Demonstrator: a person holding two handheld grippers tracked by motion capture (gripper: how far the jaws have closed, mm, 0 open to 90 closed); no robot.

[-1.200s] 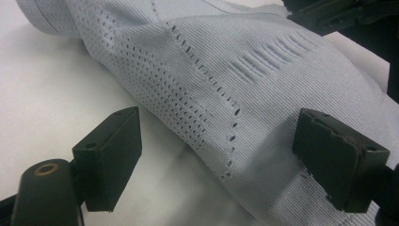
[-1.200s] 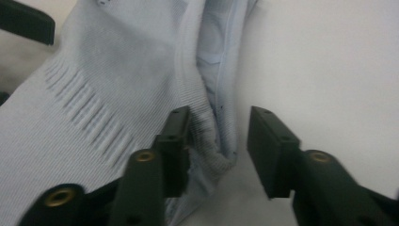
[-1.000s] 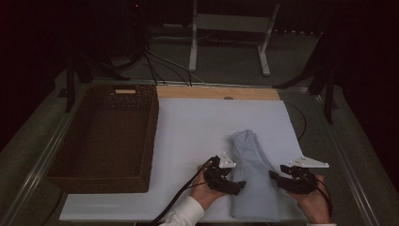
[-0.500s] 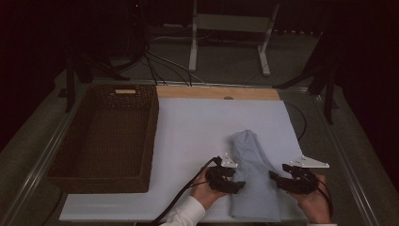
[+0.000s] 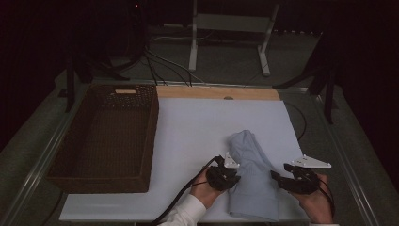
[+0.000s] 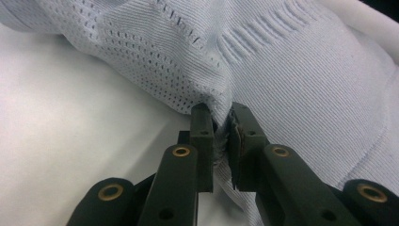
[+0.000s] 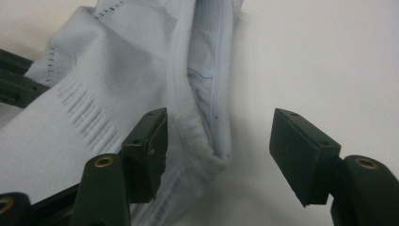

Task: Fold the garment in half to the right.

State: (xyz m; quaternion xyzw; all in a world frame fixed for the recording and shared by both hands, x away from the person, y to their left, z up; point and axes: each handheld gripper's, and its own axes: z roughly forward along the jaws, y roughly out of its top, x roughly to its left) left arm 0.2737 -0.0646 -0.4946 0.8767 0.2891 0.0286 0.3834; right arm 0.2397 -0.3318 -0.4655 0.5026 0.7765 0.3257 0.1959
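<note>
A light blue knitted garment (image 5: 251, 174) lies folded lengthwise on the white table sheet (image 5: 197, 122), near the front edge. My left gripper (image 5: 234, 178) is at the garment's left edge. In the left gripper view its jaws have just been closing and my left gripper (image 6: 221, 127) is now shut on a pinch of the blue garment (image 6: 306, 70). My right gripper (image 5: 276, 177) is at the garment's right edge. It is open, having opened a little further, and my right gripper (image 7: 220, 129) straddles the ribbed hem of the garment (image 7: 117, 61) without pressing it.
A dark wicker basket (image 5: 101, 181) stands on the left of the table. A wooden strip (image 5: 216, 92) runs along the sheet's far edge. Beyond the table are a metal stand (image 5: 226, 21) and cables (image 5: 160, 61) on the floor.
The left gripper's jaws have come together on the garment's left edge. Both hands have stayed where they were, and the garment has barely shifted.
</note>
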